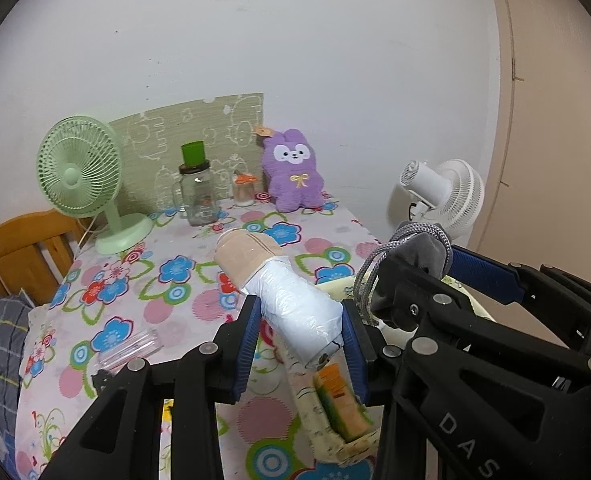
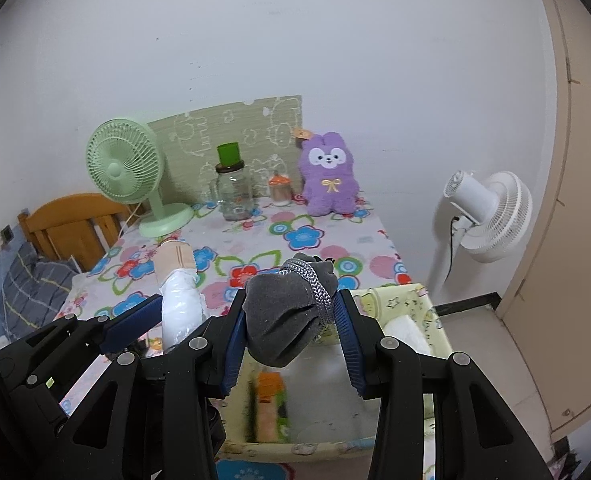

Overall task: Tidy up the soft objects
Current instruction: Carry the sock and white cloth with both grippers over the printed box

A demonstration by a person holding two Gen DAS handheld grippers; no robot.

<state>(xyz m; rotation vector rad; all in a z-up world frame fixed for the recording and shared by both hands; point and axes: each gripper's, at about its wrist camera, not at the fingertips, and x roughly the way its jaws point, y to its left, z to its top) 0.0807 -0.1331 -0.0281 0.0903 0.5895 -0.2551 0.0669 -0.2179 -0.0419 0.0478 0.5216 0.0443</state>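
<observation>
My left gripper (image 1: 301, 330) is shut on a white and beige rolled bundle in clear plastic wrap (image 1: 279, 288), held above the flowered table; it also shows in the right wrist view (image 2: 177, 292). My right gripper (image 2: 291, 316) is shut on a grey soft pouch bound with a grey braided cord (image 2: 285, 312), held over a pale yellow fabric box (image 2: 407, 300). The pouch also shows in the left wrist view (image 1: 423, 248). An orange-green packet (image 2: 269, 404) lies in the box. A purple plush bunny (image 1: 293, 172) sits at the table's back.
A green desk fan (image 1: 81, 180), a glass jar with a green cup (image 1: 195, 192) and a small bottle (image 1: 244, 190) stand at the back. A white fan (image 2: 491, 216) stands right of the table. A wooden bed frame (image 1: 23, 248) is at left. A clear wrapper (image 1: 129, 350) lies on the table.
</observation>
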